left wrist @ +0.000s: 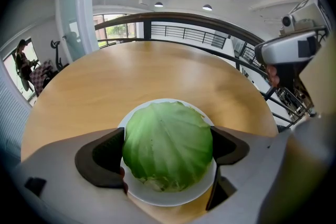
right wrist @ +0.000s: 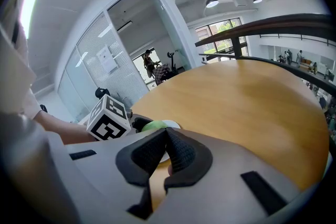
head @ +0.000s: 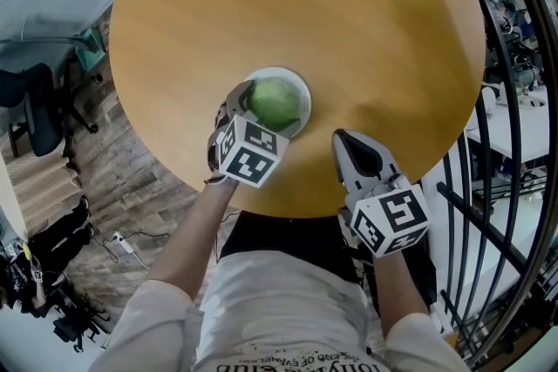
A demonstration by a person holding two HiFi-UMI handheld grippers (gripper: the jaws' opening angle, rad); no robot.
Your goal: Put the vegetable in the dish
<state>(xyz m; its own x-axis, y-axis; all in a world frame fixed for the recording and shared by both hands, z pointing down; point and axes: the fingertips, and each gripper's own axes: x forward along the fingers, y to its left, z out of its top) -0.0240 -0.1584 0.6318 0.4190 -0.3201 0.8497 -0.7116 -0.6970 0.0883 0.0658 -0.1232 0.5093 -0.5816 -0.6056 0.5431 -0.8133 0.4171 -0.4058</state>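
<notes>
Here is the left gripper (head: 247, 104), jaws closed in on the cabbage (left wrist: 168, 144), one dark pad against each flank. The cabbage sits right over the white dish (left wrist: 168, 200), and its underside appears to rest on the dish; the views cannot settle whether any weight is off it yet.

The right gripper (right wrist: 165, 140) is out of the play: jaws pressed together with nothing between them, at the near edge of the round wooden table (head: 349, 13), well apart from the dish.

On handling, a head like this is probably dense and fairly heavy for its size. The core should be firm, while the outer leaves look smooth, waxy and likely to slip or bruise under a hard pinch. The widest part of the round, where the pads sit now, looks like the best hold. A grip higher up would likely squirt it out.

The head view shows the layout: the dish towards the near side of the table and both grippers side by side. It hides the pads' contact, which the left gripper view shows plainly, along with the dish rim under the leaves. The right gripper view gives only a sliver of green past the left gripper's marker cube (right wrist: 108, 117), but it confirms its own closed, empty jaws
</notes>
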